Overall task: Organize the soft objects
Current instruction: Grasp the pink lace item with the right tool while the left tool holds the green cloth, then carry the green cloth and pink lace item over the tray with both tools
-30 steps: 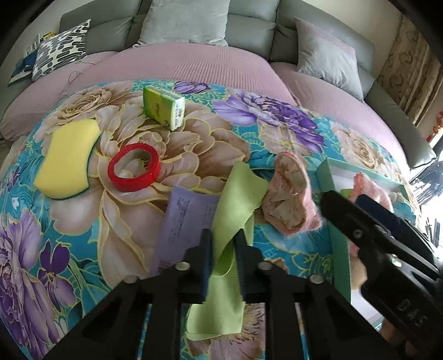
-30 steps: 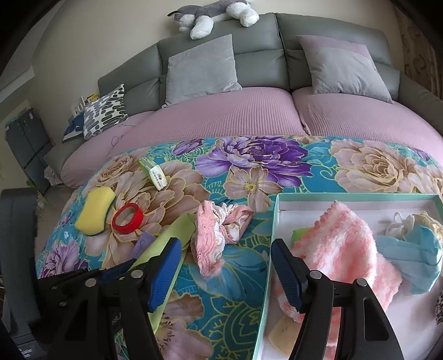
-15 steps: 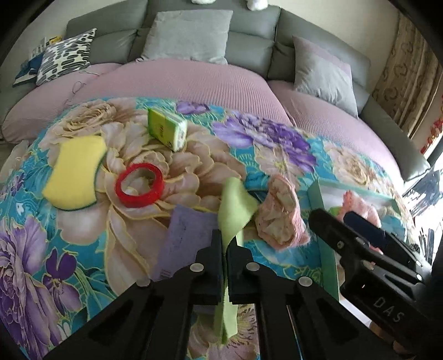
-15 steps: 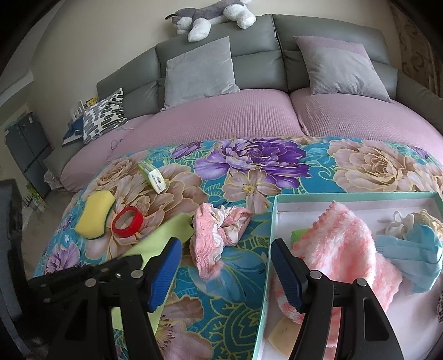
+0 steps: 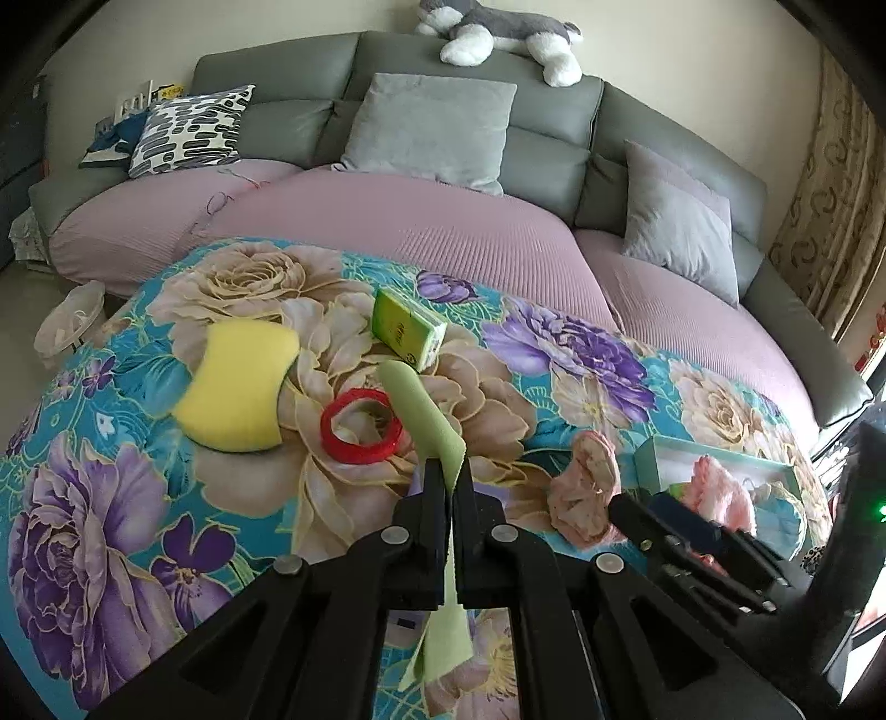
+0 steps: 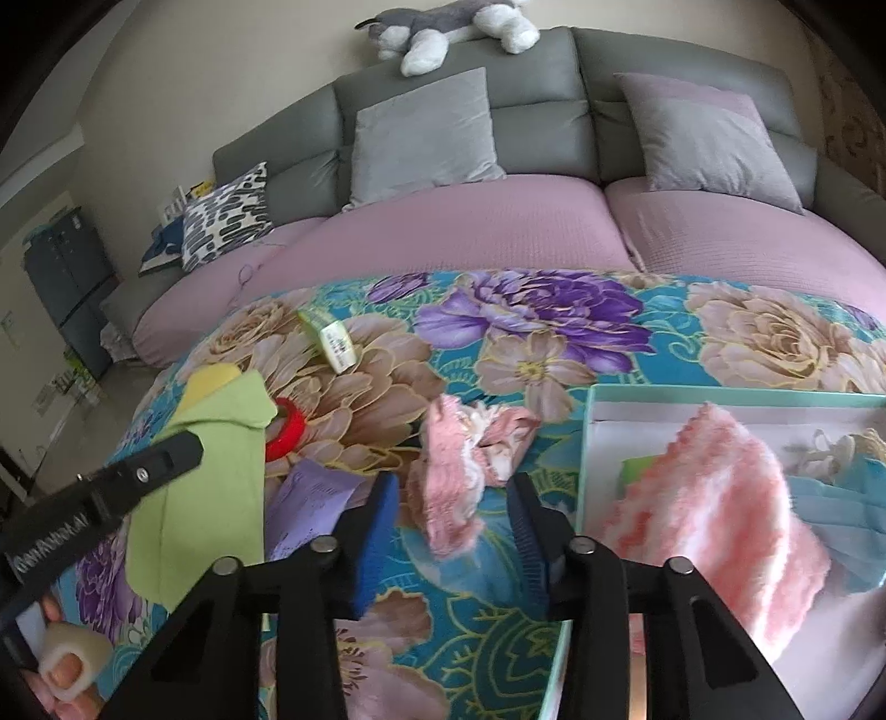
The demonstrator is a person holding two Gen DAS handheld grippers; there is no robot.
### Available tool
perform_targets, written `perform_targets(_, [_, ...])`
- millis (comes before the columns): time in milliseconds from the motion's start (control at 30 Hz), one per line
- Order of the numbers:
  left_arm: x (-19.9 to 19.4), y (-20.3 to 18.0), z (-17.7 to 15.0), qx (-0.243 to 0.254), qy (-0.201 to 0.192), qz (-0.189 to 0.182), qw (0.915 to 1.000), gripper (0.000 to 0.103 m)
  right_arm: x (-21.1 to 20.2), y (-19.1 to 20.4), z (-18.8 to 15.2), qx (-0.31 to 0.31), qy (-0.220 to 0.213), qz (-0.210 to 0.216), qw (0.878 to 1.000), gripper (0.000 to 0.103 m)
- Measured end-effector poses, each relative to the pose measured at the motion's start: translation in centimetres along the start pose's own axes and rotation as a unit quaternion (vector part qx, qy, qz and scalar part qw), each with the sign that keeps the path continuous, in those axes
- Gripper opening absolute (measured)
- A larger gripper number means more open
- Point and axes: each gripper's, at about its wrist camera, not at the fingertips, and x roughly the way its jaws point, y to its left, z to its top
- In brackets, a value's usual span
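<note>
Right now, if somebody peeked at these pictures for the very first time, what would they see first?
Probably the bright flowered cloth covering the whole table, with a yellow sponge and a red tape ring on its left part. Next, the green cloth pinched in the left gripper, lifted off the table. Far back, a grey and white plush dog lies along the top of the sofa.

Green cloth point(image 5: 426, 412) now off the table in left gripper point(image 5: 449, 487); right gripper point(image 6: 454, 498) narrower.
</note>
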Motion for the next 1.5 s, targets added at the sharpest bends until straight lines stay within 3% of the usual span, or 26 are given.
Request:
perform_targets(133, [-0.2,0.3,0.2,-0.003,-0.004,0.001,1.0000,0.002,1.0,0.7,-0.3,-0.011,0.010,0.006,1.000,0.029])
perform_targets(367, [0.4,0.4,-0.1,-0.003,0.010,0.003,0.9999,0.002,2.5,0.4,-0.9,0.000,0.030,-0.006,1.000,0.022])
perform_targets(433, [0.8,0.6,-0.2,-0.008,0.017,0.006,0.9998,0.002,2.7,0.2,-1.0,0.004,0.033,-0.007,0.999,0.015])
perform_targets(800, [4.1,2.1,-1.4,-0.032,0.076,0.021,0.9964,0.003,3.5,-0.4,-1.3,0.016,0.051,0.001,0.999,0.012])
perform_targets(867, [4.5,2.2,-1.5,-0.033,0.083,0.024,0.9957,0.005,3.5,-0.4,-1.3,0.016,0.052,0.001,0.999,0.012])
perform_targets(1033, [5.0,2.2,-1.8,-0.035,0.091,0.027,0.9949,0.029,3.6,-0.4,-1.4,0.016,0.054,0.004,0.998,0.012])
perform_targets(1200, [5.3,1.4,-1.9,-0.019,0.094,0.017,0.9952,0.037,3.7,-0.4,-1.4,0.018,0.057,0.005,0.998,0.012])
perform_targets(1500, [6.7,0.7,-2.6,-0.006,0.108,0.025,0.9938,0.037,3.7,-0.5,-1.4,0.019,0.058,0.007,0.998,0.012])
